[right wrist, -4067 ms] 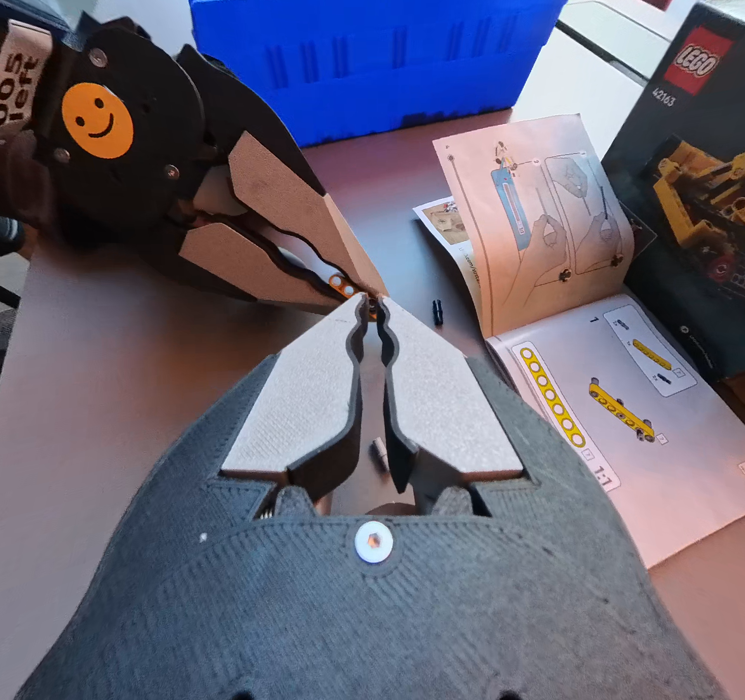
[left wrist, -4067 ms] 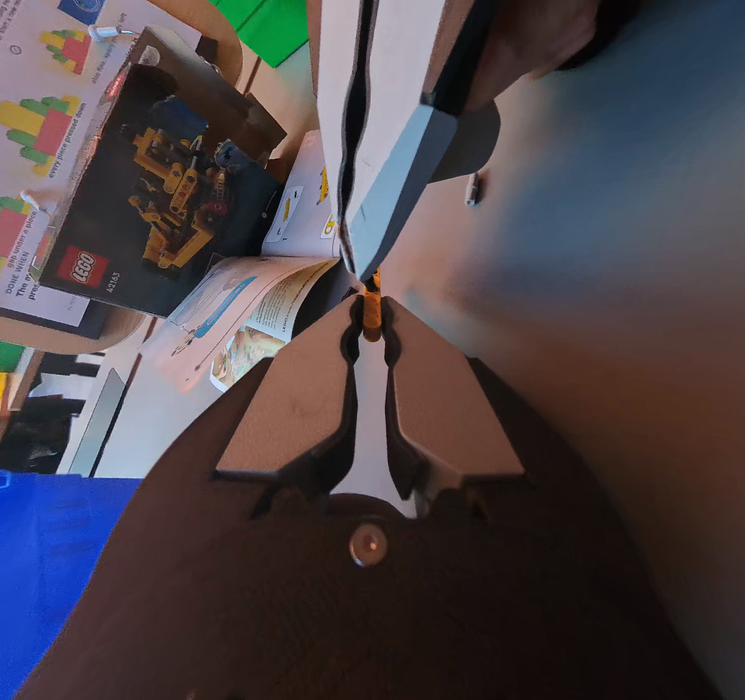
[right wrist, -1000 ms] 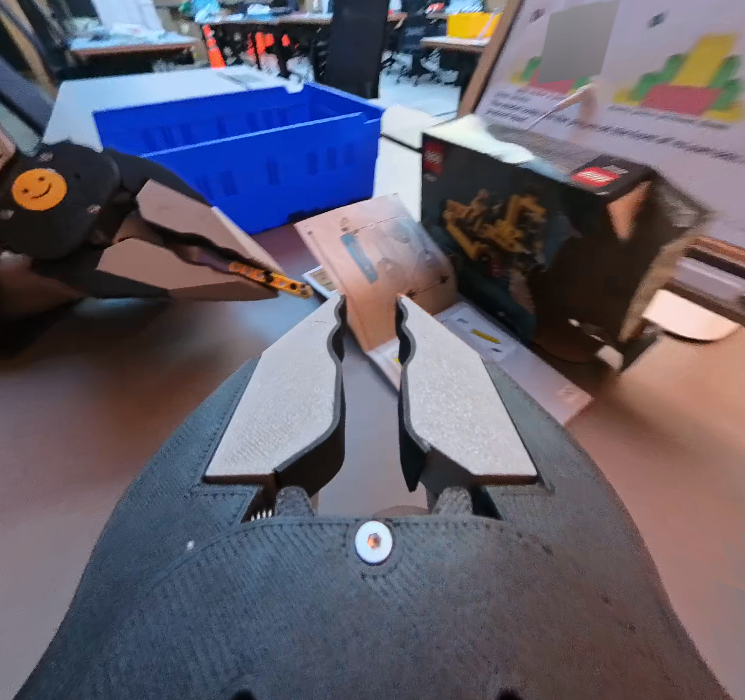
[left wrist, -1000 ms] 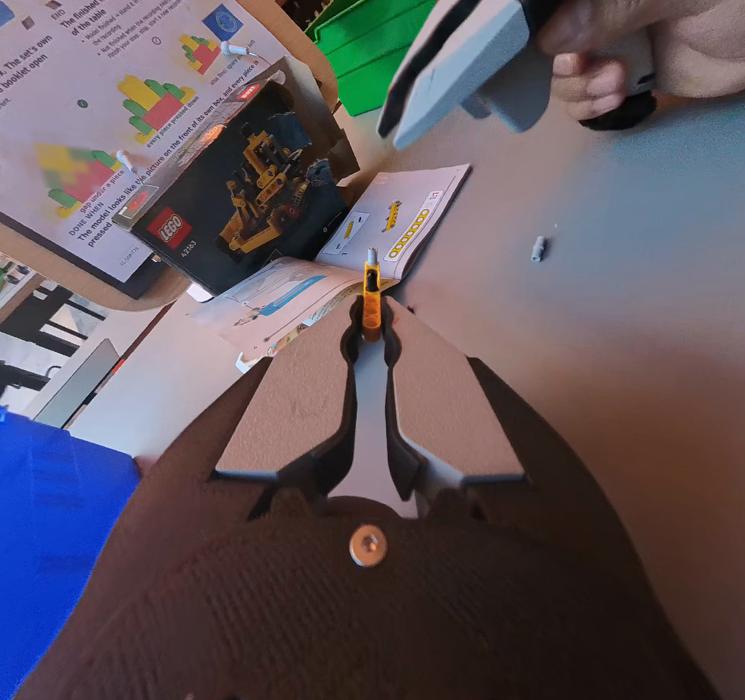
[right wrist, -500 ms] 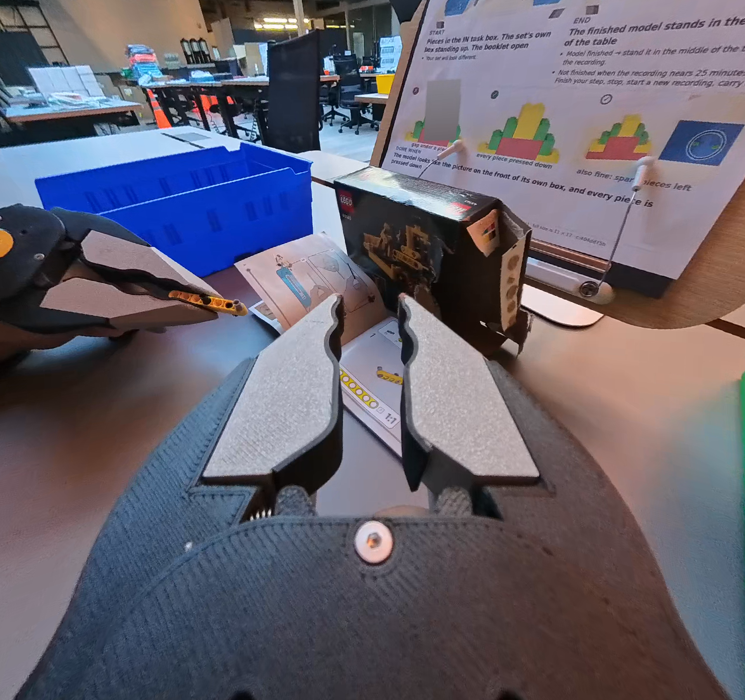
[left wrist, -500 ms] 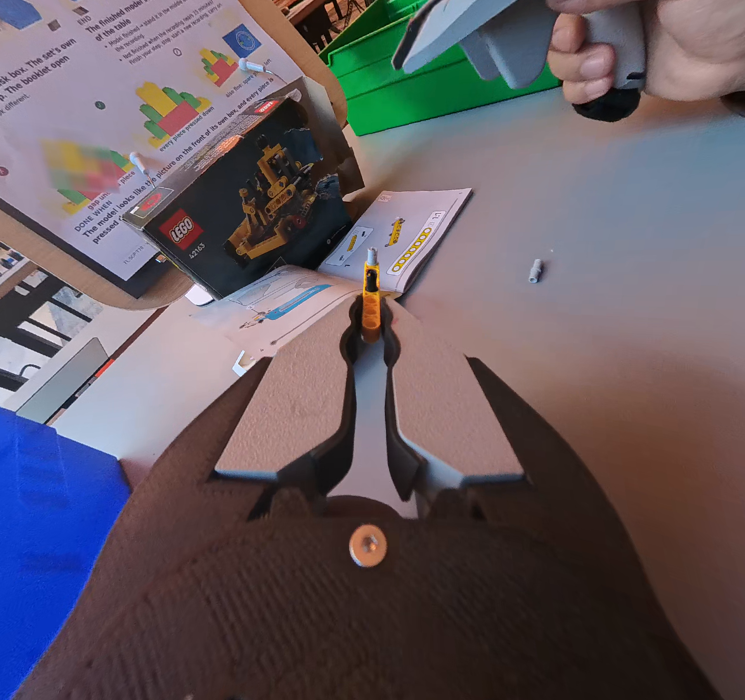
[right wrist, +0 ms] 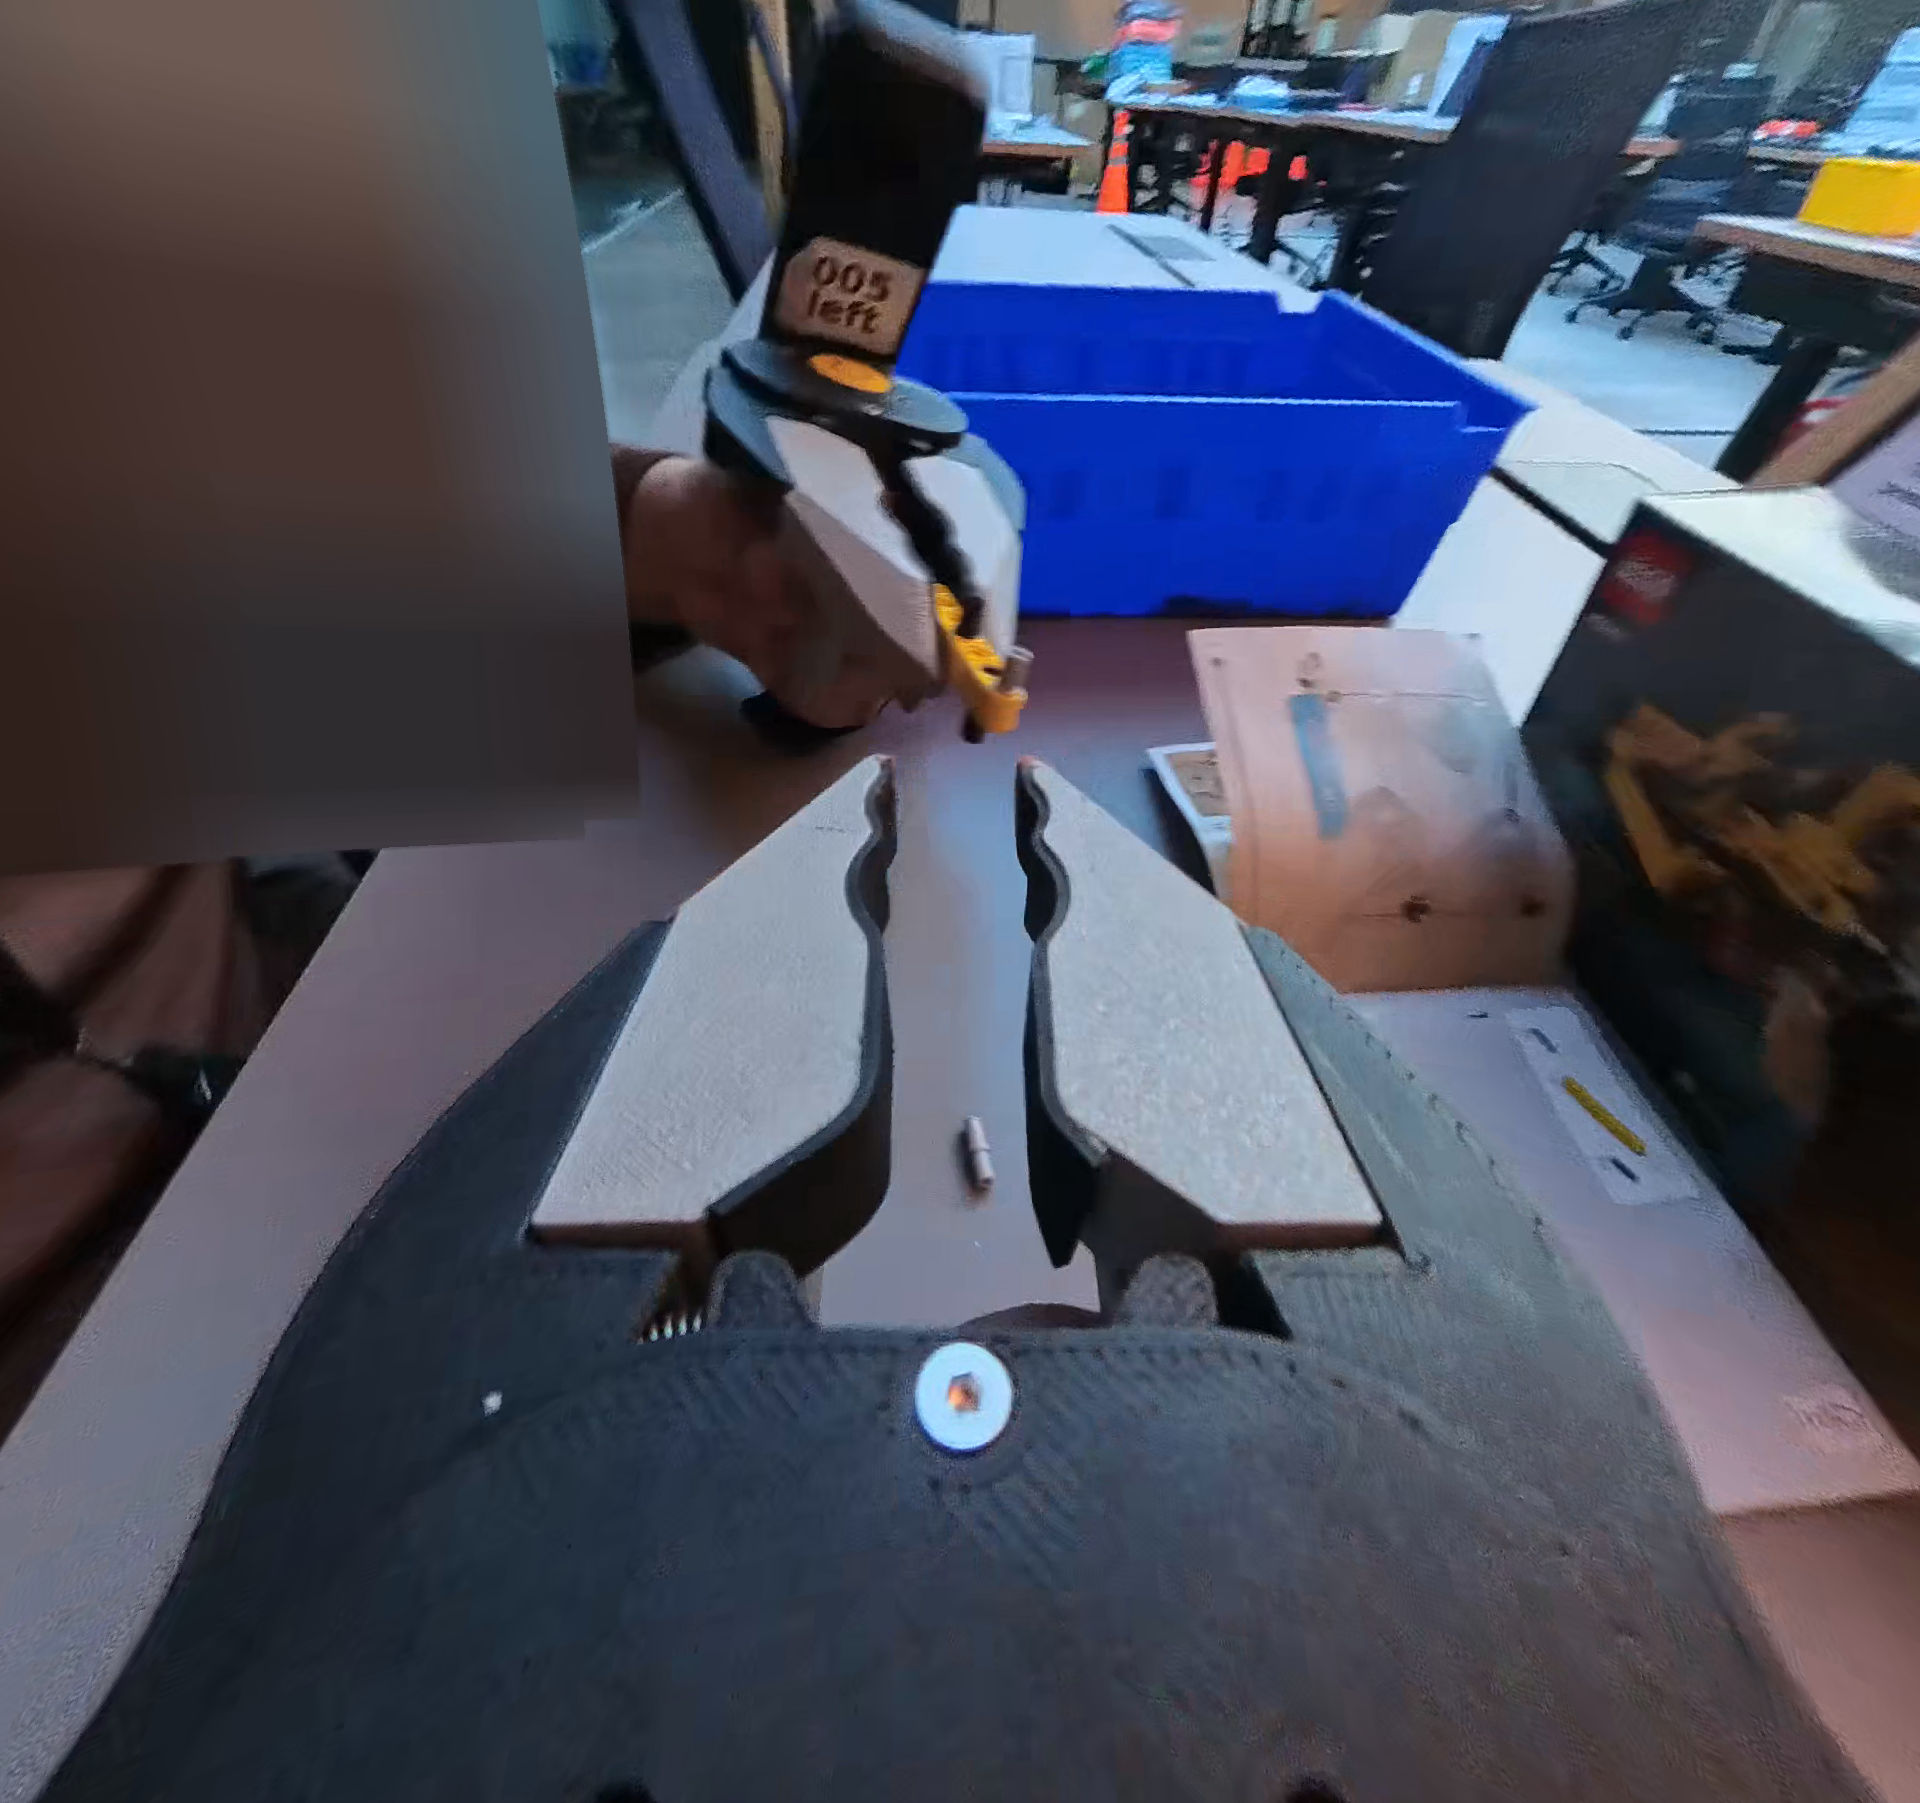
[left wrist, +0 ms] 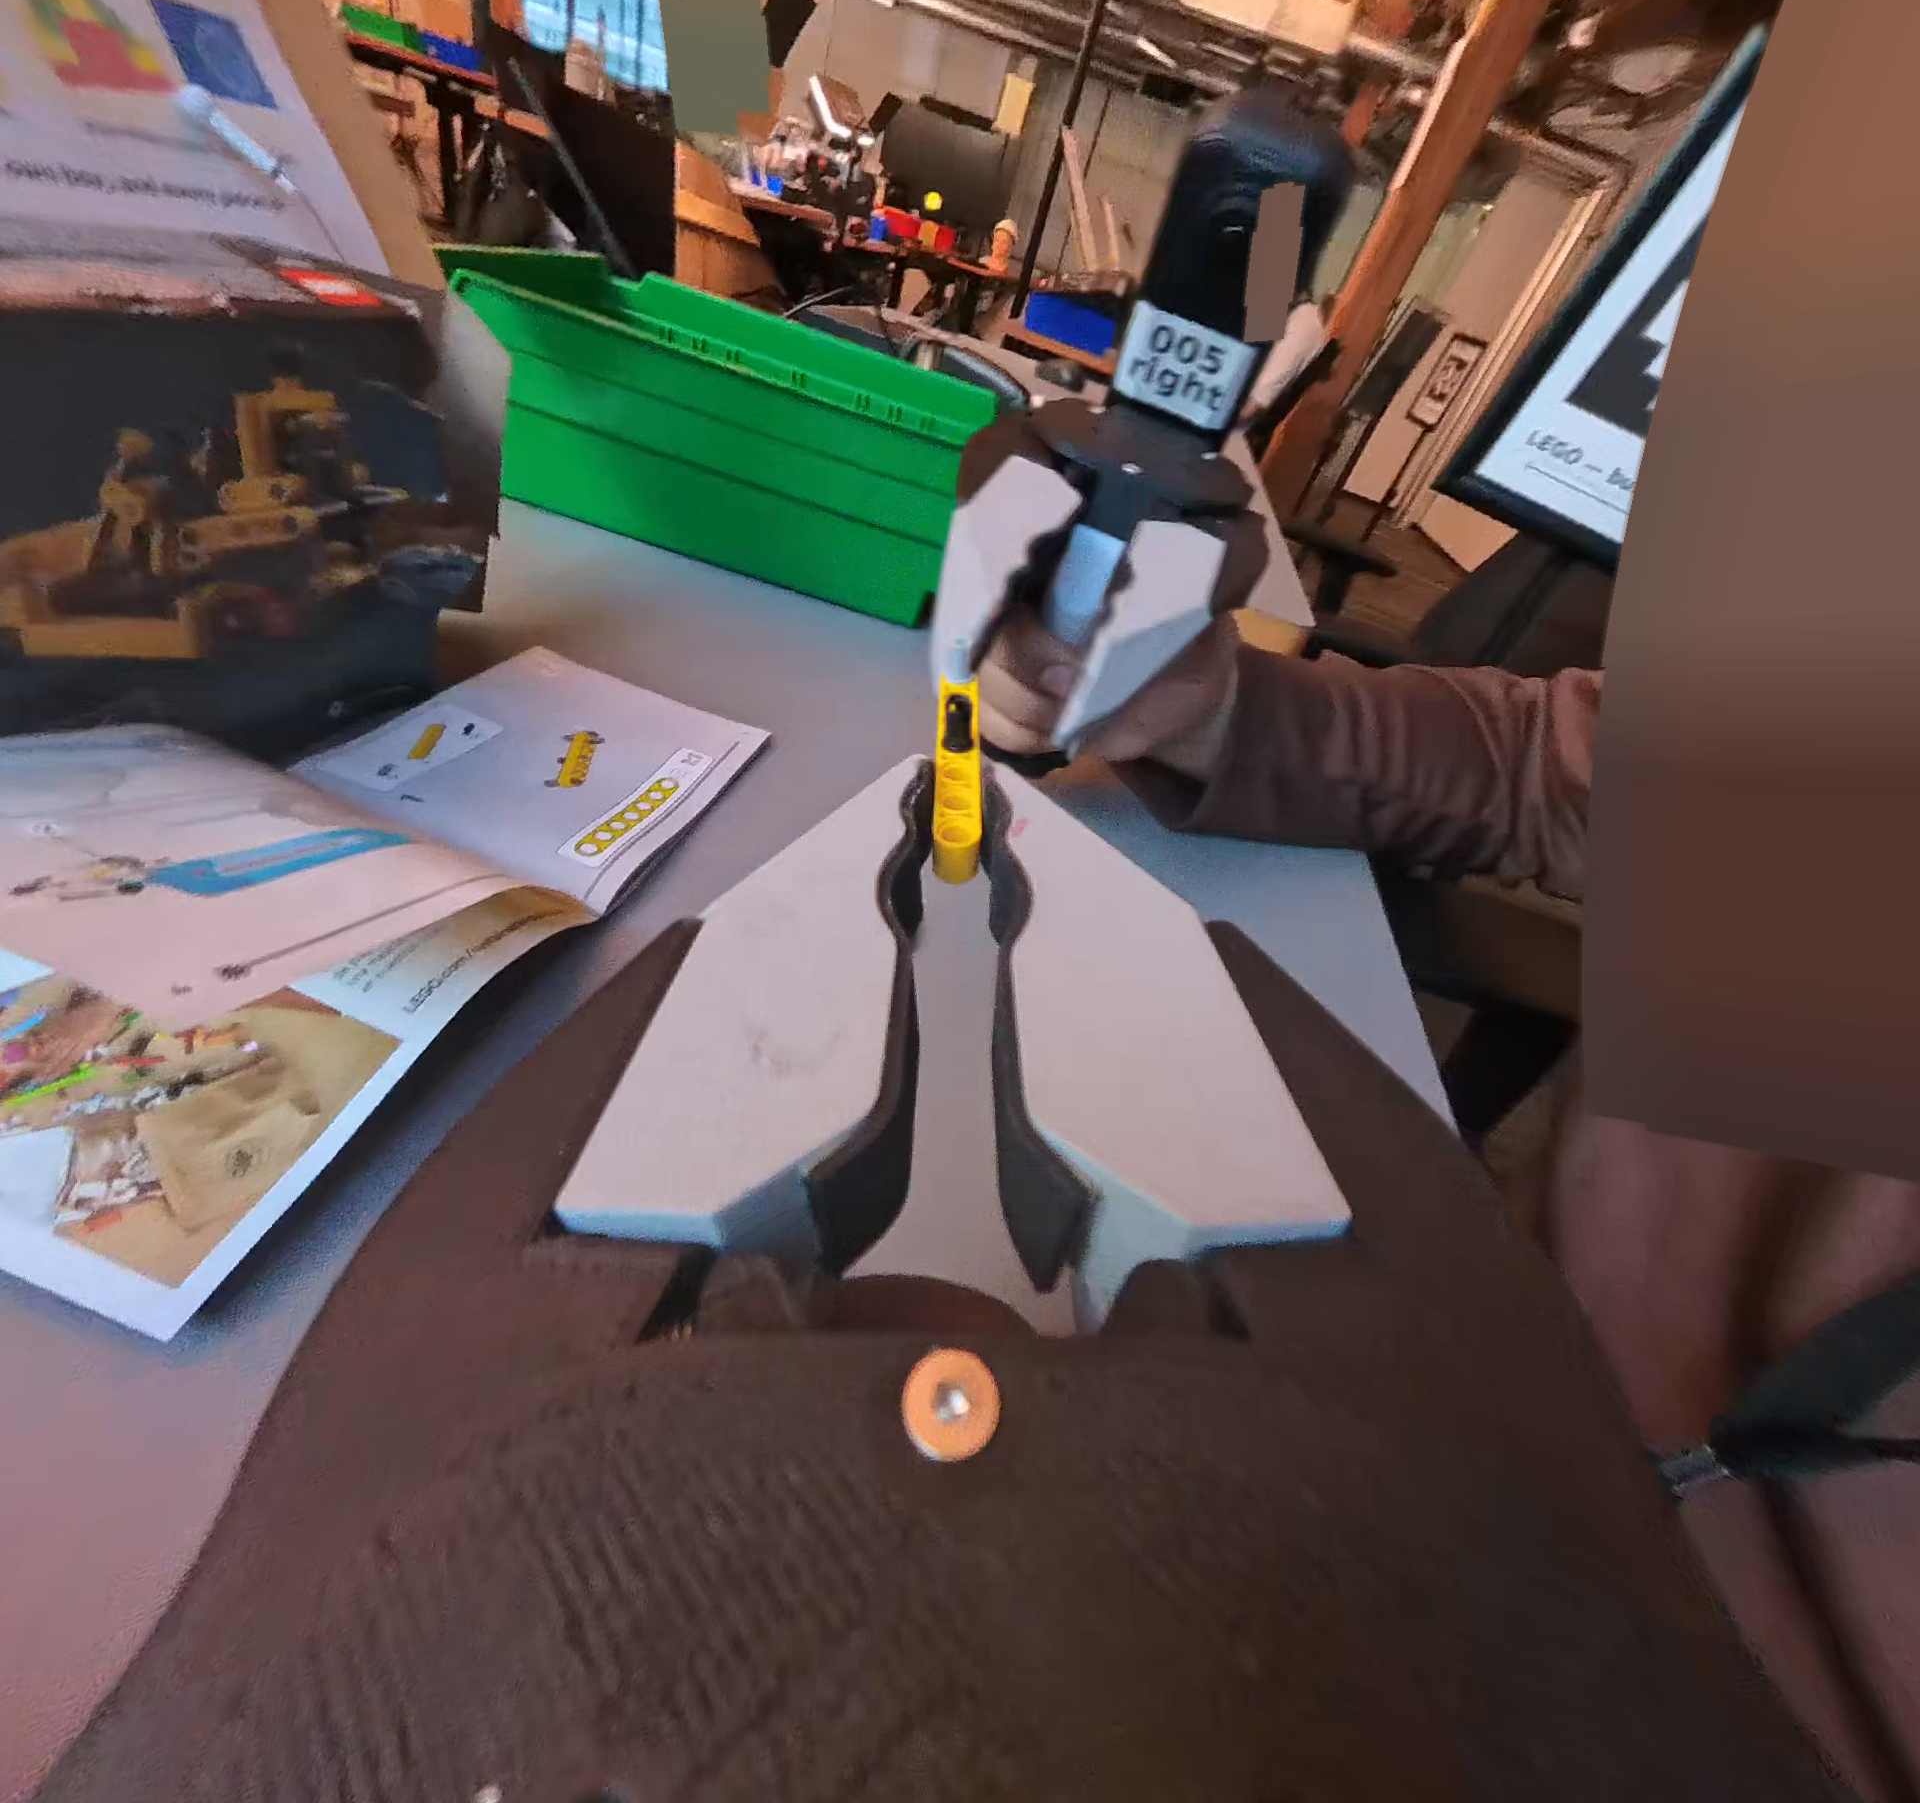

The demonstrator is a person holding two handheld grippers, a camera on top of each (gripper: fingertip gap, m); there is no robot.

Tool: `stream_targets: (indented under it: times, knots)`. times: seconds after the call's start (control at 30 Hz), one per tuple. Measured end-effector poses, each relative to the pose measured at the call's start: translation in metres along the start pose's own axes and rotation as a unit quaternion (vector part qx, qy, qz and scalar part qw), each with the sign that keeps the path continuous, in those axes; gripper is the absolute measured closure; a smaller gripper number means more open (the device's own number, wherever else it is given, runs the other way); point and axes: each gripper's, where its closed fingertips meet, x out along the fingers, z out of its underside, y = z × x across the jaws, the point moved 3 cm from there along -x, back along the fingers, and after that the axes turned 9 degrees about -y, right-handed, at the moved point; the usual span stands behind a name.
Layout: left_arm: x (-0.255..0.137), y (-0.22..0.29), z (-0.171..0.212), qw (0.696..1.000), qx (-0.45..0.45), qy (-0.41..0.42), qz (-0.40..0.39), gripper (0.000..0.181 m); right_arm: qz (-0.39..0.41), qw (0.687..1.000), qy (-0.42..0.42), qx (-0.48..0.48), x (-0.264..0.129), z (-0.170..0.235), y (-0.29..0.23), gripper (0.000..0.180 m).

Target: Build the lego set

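My left gripper [left wrist: 954, 797] is shut on a yellow holed beam [left wrist: 956, 777] that sticks out past its tips, with a black pin and a grey pin in its far end. The beam also shows in the right wrist view [right wrist: 977, 667], held in the left gripper [right wrist: 961, 600]. My right gripper [right wrist: 954, 766] is open and empty, facing the left one just short of the beam. It shows in the left wrist view [left wrist: 1049, 683] behind the beam. A loose grey pin [right wrist: 977, 1153] lies on the table under the right gripper.
The open instruction booklet [left wrist: 499, 818] lies on the table in front of the set's box [left wrist: 229, 496], which also shows in the right wrist view [right wrist: 1745, 818]. A green bin [left wrist: 727, 465] stands at the back, a blue bin [right wrist: 1195, 465] on the other side. The table edge [right wrist: 208, 1182] is near.
Both grippers have turned to face each other. The right gripper has come down from high above to a spot close in front of the beam's tip, still open. The left keeps hold of the beam.
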Motion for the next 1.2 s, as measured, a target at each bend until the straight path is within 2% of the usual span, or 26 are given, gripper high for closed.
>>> stream_targets:
  times: [0.1,0.3,0.5,0.67,0.8,1.03,1.2]
  knots:
    - [0.004,0.004,0.006,1.0,0.008,-0.023,0.012,0.176,0.0,0.999,-0.03,0.011,0.011,0.007,-0.001,0.155]
    - [0.005,0.001,0.006,1.0,-0.012,-0.02,0.011,0.176,-0.021,0.999,-0.032,0.013,0.01,0.011,-0.002,0.157]
    - [0.005,-0.016,0.007,0.992,-0.126,-0.005,0.015,0.176,-0.004,0.999,-0.037,0.023,0.012,0.013,0.004,0.156]
    - [0.007,-0.014,0.01,0.972,-0.221,-0.003,0.085,0.175,0.022,0.998,-0.038,0.053,0.013,0.015,0.014,0.154]
    - [0.004,-0.023,0.01,0.961,-0.262,0.013,0.091,0.175,-0.009,0.996,-0.021,0.084,0.011,0.013,0.013,0.155]
    - [0.008,-0.017,0.013,0.968,-0.234,-0.01,0.086,0.175,-0.021,0.995,-0.019,0.097,0.012,0.013,0.012,0.153]
    - [0.013,0.004,0.017,0.981,-0.156,-0.051,0.106,0.175,-0.085,0.994,-0.033,0.062,0.017,0.013,-0.011,0.155]
